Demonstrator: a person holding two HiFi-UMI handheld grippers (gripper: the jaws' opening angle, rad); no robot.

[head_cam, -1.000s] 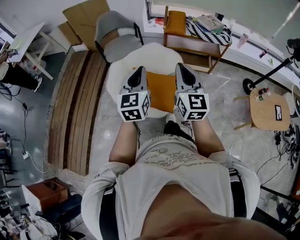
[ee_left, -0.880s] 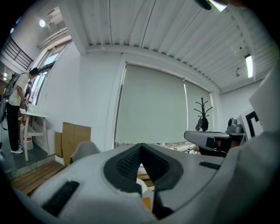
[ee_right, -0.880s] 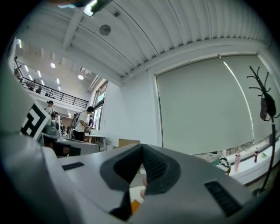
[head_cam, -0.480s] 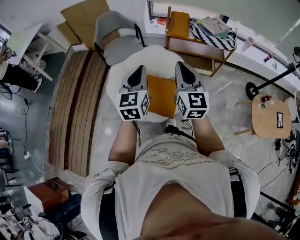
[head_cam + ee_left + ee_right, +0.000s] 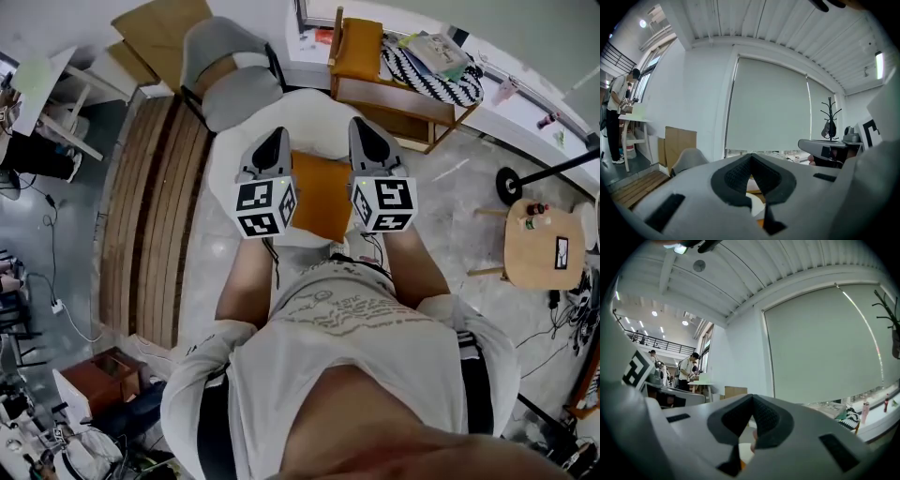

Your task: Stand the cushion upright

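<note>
Left gripper [image 5: 274, 141]: jaws fully together, the dark pads [image 5: 733, 178] meeting at their tips; nothing is clamped between them.
Right gripper [image 5: 362, 129]: jaws likewise drawn together, pads [image 5: 768, 420] tip to tip with nothing between.
Gripper placement: both are held over the white seat [image 5: 314, 112], side by side, pointing away from the person; the left one runs along the cushion's left edge, the right one along its right edge.
Contact: the inner flanks of both grippers lie just beside the cushion's edges; whether they press on it cannot be told.
Cushion [image 5: 321, 192]: orange, rectangular and plain, with its broad face turned up toward the head camera.
Cushion position: over the near half of the white seat, between the two grippers; whether it rests on the seat or is raised off it cannot be told.
White seat: round, pale and padded, directly ahead of the person.
Grey chair [image 5: 230, 80]: just beyond the white seat, to its left.
Wooden bench [image 5: 394, 94]: beyond the white seat, to its right.
</note>
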